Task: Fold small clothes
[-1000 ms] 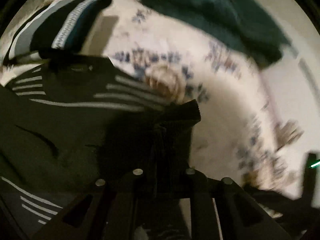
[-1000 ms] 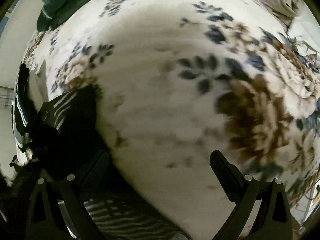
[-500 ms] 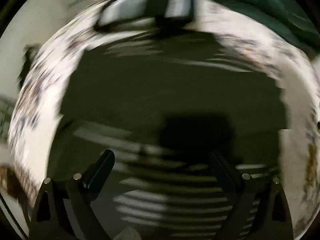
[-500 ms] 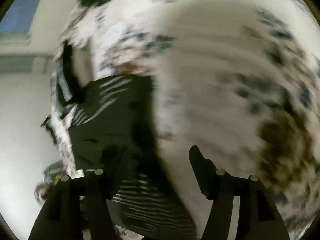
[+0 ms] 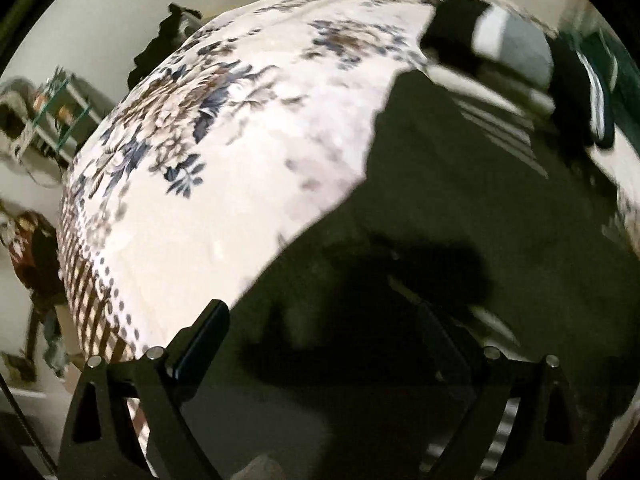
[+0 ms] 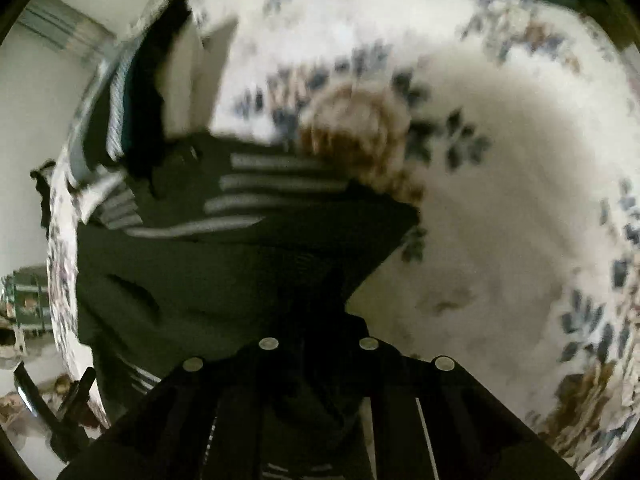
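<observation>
Off the left edge of the bed [image 5: 224, 216] a metal shelf [image 5: 56, 116] stands against the wall, and a dark heap [image 5: 160, 52] hangs over the bed's far left corner. The flowered cover lies bare across the left half. The left gripper [image 5: 320, 344] hangs over the near edge with its fingers spread wide; nothing is between them, only the dark garment [image 5: 460, 200] lying flat below. That garment, dark with pale stripes, covers the right half of the left wrist view, reaching toward the far edge, where a folded striped piece [image 5: 504, 52] sits, with green cloth [image 5: 616, 68] at the far right corner.

In the right wrist view the garment [image 6: 224, 264] spreads to the left, its striped part toward the folded stack [image 6: 120, 112]. The right gripper [image 6: 320, 332] is closing its jaws on the garment's near right corner, with the cloth drawn up into a peak between them.

The step in hand appears to be taking hold for a fold. Next, the left gripper probably needs to drop to a matching edge and pinch it, so both can lift and carry the cloth over evenly.
</observation>
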A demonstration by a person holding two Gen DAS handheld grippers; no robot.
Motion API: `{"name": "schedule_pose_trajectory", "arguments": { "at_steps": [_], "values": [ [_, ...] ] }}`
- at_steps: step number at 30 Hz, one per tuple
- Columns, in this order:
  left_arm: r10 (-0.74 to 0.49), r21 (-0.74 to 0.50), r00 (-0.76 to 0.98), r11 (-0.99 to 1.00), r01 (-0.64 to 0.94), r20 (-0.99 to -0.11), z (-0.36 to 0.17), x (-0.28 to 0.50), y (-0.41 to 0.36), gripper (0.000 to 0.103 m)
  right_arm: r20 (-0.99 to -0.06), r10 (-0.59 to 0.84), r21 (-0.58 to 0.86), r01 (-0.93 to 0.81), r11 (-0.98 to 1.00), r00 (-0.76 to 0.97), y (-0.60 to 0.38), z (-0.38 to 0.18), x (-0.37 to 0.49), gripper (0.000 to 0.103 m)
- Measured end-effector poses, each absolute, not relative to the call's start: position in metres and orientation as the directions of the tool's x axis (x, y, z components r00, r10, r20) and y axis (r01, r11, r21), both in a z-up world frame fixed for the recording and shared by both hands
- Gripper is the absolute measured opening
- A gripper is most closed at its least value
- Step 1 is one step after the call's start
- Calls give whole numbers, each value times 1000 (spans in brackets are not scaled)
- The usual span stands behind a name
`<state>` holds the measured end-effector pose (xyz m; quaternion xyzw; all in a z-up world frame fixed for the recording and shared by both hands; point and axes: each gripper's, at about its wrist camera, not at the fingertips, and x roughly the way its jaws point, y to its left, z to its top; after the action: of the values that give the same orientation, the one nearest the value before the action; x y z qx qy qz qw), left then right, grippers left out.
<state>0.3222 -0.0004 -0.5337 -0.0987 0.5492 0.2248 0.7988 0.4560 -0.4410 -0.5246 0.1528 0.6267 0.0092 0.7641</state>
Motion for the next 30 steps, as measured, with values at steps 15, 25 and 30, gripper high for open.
{"name": "schedule_pose_trajectory", "arguments": {
  "at_steps": [15, 25, 30],
  "values": [
    [-208, -437, 421, 693, -574, -883, -566, 360, 77, 75, -869, 476, 475, 496, 727, 136, -448, -532, 397, 37],
    [-240, -450, 429, 741, -499, -871, -585, 362, 78, 6, -861, 508, 502, 137, 854, -13, -277, -525, 484, 45],
    [-254, -480, 455, 724, -496, -853, -591, 355, 85, 3, -885, 464, 458, -247, 854, -37, -146, -524, 586, 46]
  ]
}}
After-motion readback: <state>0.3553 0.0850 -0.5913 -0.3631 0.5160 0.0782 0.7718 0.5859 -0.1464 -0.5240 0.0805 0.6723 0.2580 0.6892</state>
